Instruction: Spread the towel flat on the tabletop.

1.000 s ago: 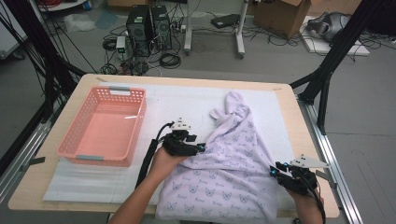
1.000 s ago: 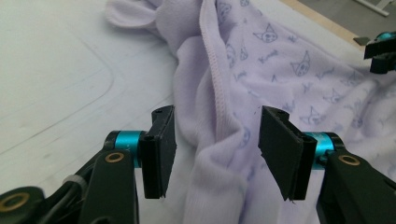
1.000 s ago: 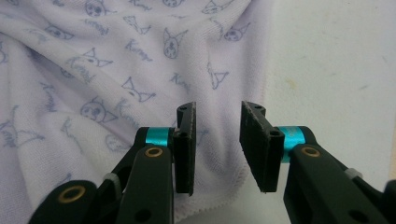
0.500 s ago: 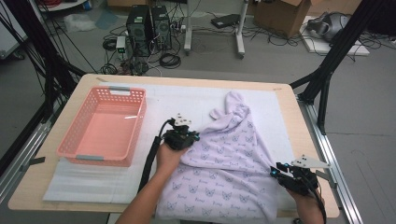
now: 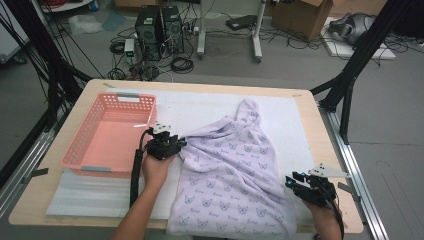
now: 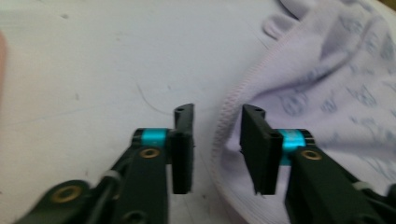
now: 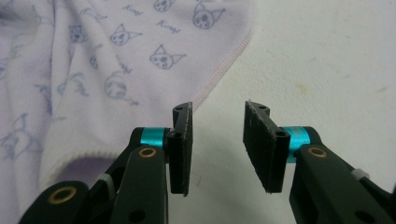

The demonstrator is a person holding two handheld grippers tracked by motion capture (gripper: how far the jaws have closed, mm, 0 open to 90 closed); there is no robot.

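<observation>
My left tongs (image 6: 215, 140) stand partly open, their jaws having just parted again after a brief squeeze, and the stitched hem of the lilac cat-print blanket (image 6: 327, 93) lies loose in the gap between them, pinched by neither pad. In the high view these tongs (image 5: 172, 144) have slid to the left compared with a second ago, out to the blanket's left edge (image 5: 235, 170) and close to the pink basket (image 5: 107, 137). My right tongs (image 7: 217, 140) are likewise partly open, having widened only a little, and hold nothing: bare white mat (image 7: 327, 70) shows between the jaws, with the blanket's edge just left of the left jaw. From above they (image 5: 300, 184) sit where they were, at the blanket's lower right corner.

The blanket is spread rumpled over the middle and right of the worktop (image 5: 310, 107), one point reaching toward the far side, its near edge hanging at the front. I judge that I let go of a fold and am now lining up a fresh grip on the left hem, so flattening or folding is barely begun.
</observation>
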